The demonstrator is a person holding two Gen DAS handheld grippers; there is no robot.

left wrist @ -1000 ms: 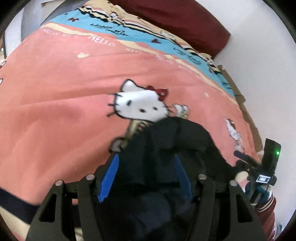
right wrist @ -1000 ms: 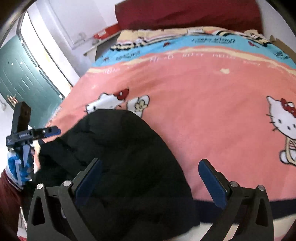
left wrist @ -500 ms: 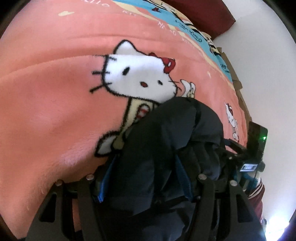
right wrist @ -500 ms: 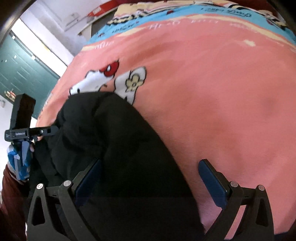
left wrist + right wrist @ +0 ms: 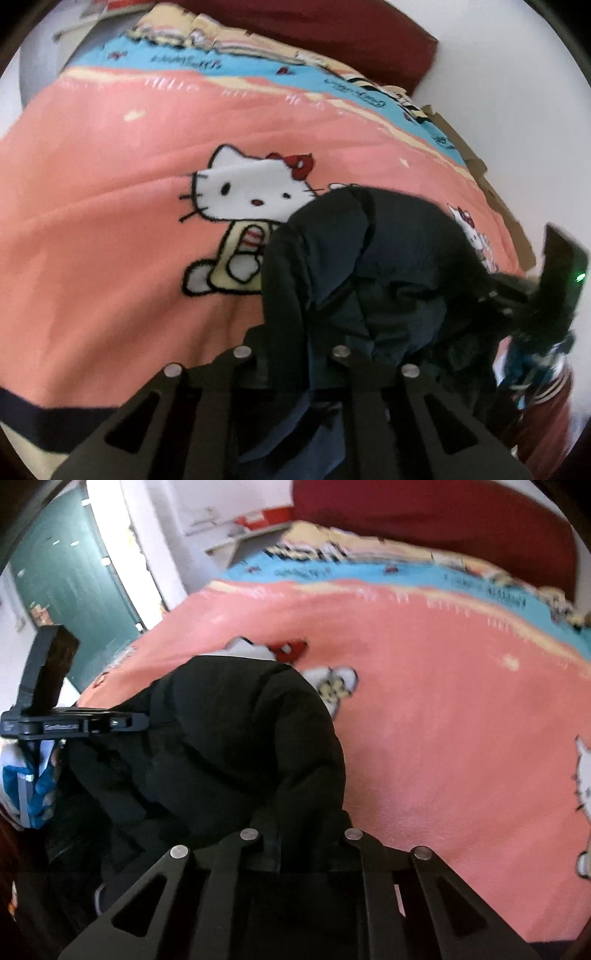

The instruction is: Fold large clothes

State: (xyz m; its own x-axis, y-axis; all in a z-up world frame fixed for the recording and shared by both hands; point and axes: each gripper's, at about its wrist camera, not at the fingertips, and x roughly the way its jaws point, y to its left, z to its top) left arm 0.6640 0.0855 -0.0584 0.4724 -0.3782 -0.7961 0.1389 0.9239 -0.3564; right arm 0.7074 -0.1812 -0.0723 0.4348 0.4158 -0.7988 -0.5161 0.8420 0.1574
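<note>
I see my left gripper [image 5: 291, 354] low over the bed, its jaws drawn together on a bunched fold of the dark puffy jacket [image 5: 373, 266]. My right gripper [image 5: 301, 836] likewise pinches the jacket's black quilted edge. The jacket lies heaped on a soft pink fleece blanket [image 5: 110, 229] printed with a white cartoon cat [image 5: 251, 192].

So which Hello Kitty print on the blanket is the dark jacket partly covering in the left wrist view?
The small one at the jacket's right edge; the big one left of it shows whole.
</note>
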